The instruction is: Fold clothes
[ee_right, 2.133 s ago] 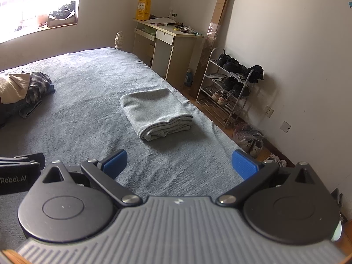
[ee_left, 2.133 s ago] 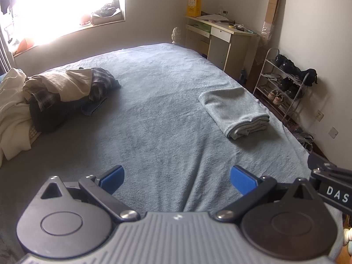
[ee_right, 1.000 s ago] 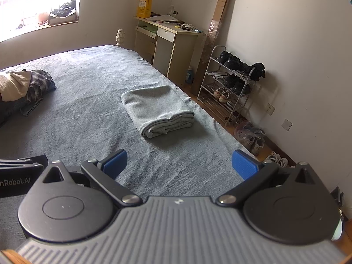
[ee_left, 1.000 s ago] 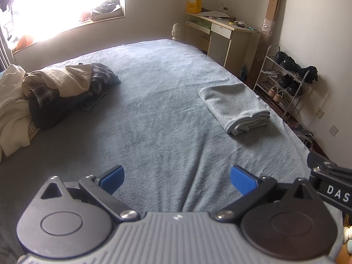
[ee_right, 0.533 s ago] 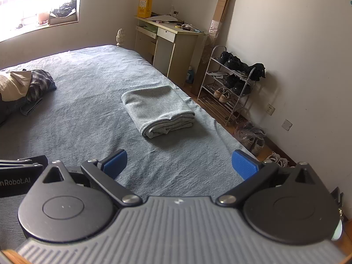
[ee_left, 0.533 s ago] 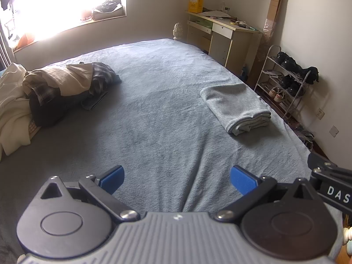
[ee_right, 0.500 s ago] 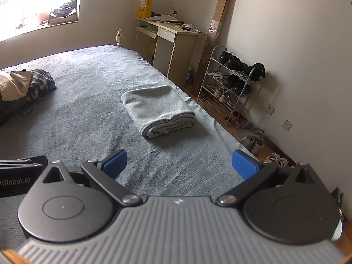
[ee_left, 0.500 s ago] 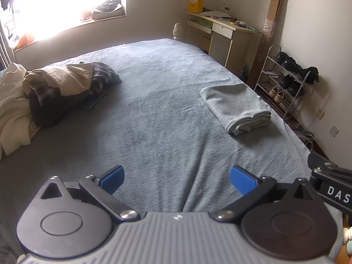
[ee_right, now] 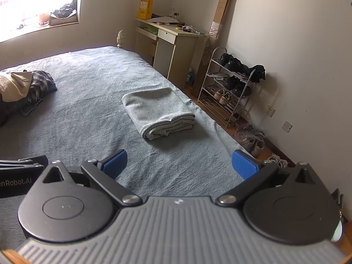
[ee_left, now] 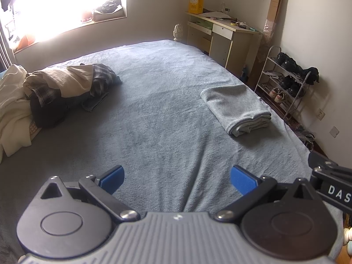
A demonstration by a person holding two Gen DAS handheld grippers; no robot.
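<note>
**Bed inventory: one garment folded, pile outstanding**

Change since two seconds ago: slight. Both cameras drift a little; nothing on the bed (ee_left: 167, 118) moves. The folded grey garment lies where it did, so that item reads as finished and the next one likely comes from the pile.

- Left gripper (ee_left: 177, 177): one. Fingers spread wide, holding nothing, hovering over the near bed.
- Right gripper (ee_right: 179, 161): one. Fingers likewise released and empty, just beside the left gripper.
- Folded grey garment (ee_right: 157, 111): one, at the right side of the bed, well apart from both grippers.
- Pile of unfolded clothes (ee_left: 59, 88): one heap at the far left; a beige piece, a plaid piece and dark cloth show, exact count unclear.
- Cream cloth (ee_left: 12, 114): one, touching the pile's left.
- Bench (ee_right: 167, 37): one, far right.
- Shoe rack (ee_right: 231, 83): one, by the right wall.
</note>
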